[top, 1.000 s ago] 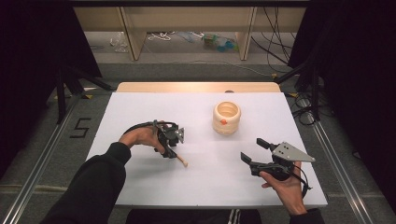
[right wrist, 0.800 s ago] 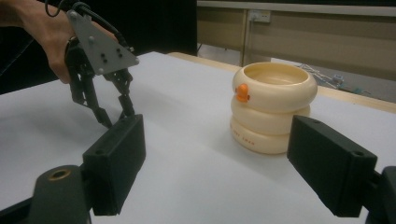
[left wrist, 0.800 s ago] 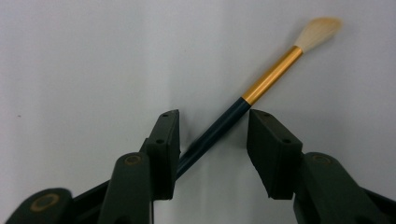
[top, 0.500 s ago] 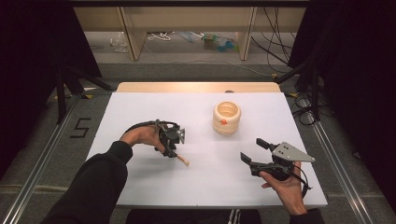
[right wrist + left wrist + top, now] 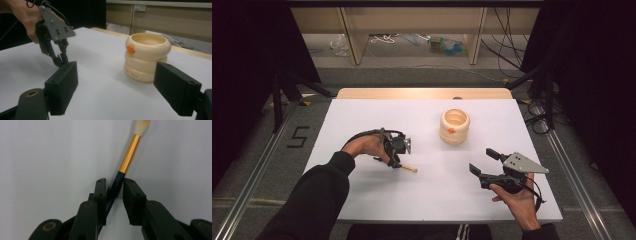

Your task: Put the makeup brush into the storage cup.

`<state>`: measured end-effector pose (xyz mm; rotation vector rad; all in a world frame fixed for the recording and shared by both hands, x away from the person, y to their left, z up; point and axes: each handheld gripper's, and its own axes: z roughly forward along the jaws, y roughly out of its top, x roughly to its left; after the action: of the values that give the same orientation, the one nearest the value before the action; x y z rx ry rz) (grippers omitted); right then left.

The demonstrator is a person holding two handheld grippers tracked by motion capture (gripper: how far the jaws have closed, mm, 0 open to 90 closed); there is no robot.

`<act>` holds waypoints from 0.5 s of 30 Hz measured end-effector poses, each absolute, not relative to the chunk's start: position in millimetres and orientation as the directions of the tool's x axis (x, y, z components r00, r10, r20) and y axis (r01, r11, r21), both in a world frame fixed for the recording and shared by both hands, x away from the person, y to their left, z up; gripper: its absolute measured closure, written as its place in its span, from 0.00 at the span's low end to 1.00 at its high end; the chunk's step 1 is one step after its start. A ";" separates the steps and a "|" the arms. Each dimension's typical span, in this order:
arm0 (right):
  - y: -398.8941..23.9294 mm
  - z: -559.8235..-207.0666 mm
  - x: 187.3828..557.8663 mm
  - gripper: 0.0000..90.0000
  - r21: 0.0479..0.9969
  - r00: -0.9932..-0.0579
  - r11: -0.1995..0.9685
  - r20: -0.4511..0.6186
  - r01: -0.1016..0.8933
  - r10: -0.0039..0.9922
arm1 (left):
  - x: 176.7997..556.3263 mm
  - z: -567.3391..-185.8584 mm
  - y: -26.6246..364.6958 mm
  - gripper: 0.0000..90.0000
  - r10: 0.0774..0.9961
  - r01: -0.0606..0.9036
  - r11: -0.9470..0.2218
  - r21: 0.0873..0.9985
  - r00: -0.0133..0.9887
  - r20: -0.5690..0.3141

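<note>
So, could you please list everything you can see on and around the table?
paintbrush: one, dark handle, gold ferrule, pale bristles, lying on the table between the left gripper's jaws
stacked-ring pot: one, cream with an orange knob, right of centre toward the far edge
table: one, white top
floor marking "5": one, black, left of the table
left gripper: black, jaws have just been closing, pinching the handle
right gripper: black, grey plate, open

bare table (image 5: 362, 205), cream holder (image 5: 455, 126) far right
</note>
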<state>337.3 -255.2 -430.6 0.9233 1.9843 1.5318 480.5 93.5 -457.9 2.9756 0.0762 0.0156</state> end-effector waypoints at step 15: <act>-253.7 -431.7 337.8 0.23 0.963 -0.668 0.143 0.047 0.227 0.742 | 478.6 -457.7 87.4 0.88 0.112 0.111 -0.986 0.121 0.994 0.002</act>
<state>337.8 -253.7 -431.7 0.9260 1.9820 1.5455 478.6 87.4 -457.7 3.0162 0.1698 0.0138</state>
